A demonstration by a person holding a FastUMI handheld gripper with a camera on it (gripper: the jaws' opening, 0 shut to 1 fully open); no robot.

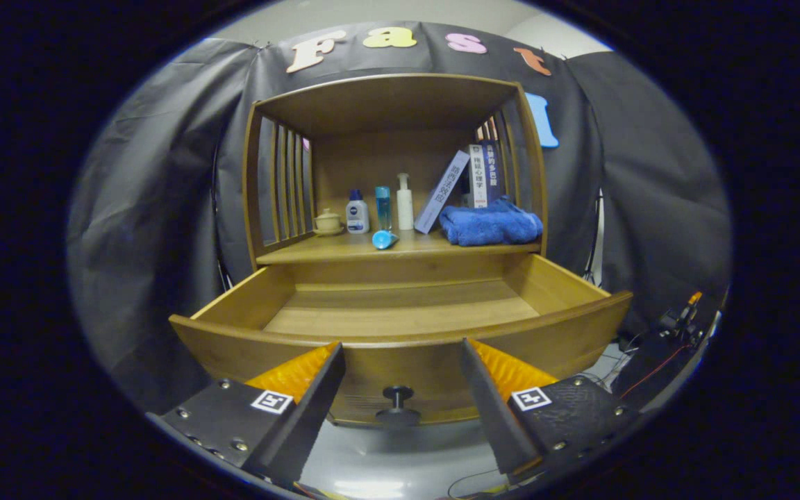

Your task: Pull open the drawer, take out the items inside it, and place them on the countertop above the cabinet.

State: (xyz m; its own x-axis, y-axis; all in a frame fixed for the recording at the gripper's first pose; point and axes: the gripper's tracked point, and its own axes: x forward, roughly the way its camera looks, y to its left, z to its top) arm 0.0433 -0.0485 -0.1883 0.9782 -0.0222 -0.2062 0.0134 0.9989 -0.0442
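Note:
The wooden cabinet's drawer [400, 326] stands pulled open toward me, and I see only bare wood on its floor. Its dark round knob [398, 397] sits on the drawer front, between my fingers. My gripper [400, 347] is open, fingers spread wide just in front of the drawer front, holding nothing. On the countertop [344, 251] above the drawer lie a blue tube [384, 239] on its side near the front edge, a folded blue towel [489, 223] at the right, a small lidded pot [328, 222], a white bottle with blue cap [357, 212], a clear blue bottle [382, 207] and a white pump bottle [405, 203].
Books [480, 177] lean at the back right of the countertop, under the cabinet's top board. Slatted side walls close in the shelf on both sides. Cables and a small stand [681, 319] lie on the floor to the right of the cabinet.

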